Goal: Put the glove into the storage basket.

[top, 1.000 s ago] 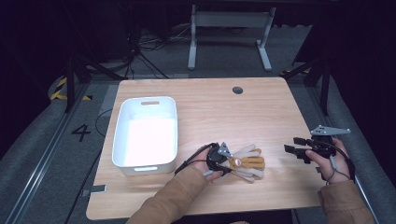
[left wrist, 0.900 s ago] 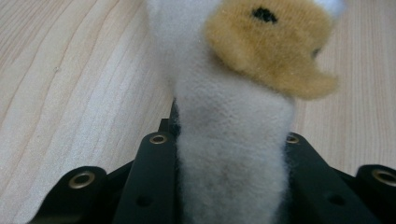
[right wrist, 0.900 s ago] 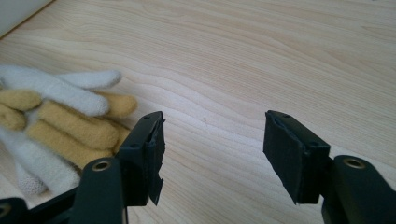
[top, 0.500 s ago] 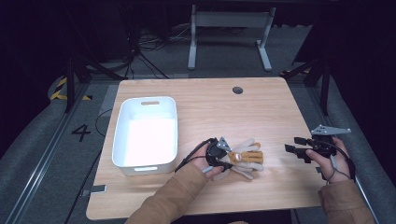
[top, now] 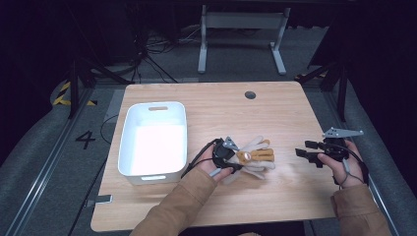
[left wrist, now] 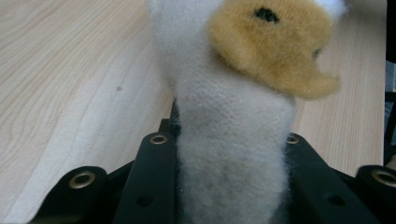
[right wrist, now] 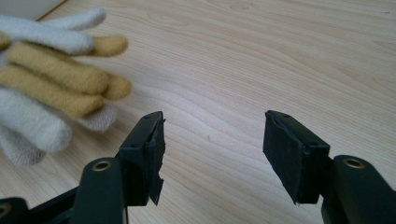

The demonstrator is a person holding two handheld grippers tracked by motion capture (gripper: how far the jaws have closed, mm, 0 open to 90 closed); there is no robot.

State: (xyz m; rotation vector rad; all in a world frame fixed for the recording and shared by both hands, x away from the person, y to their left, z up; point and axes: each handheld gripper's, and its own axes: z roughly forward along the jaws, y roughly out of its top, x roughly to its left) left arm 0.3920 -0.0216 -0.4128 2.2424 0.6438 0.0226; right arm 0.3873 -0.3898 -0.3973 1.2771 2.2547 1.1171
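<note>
My left gripper (top: 235, 158) pinched one of two gloves (top: 255, 156) on the desk (top: 275, 113). My right gripper (right wrist: 212, 140) sat spread, holding nothing. One white bin (top: 153, 140) stood left.

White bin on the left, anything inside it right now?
From the high view the white bin looks empty: a bare, bright floor. Glare washes it out, so something pale and flat could escape notice. The gloves lie on the table beside it, clamped by the left gripper.
</note>
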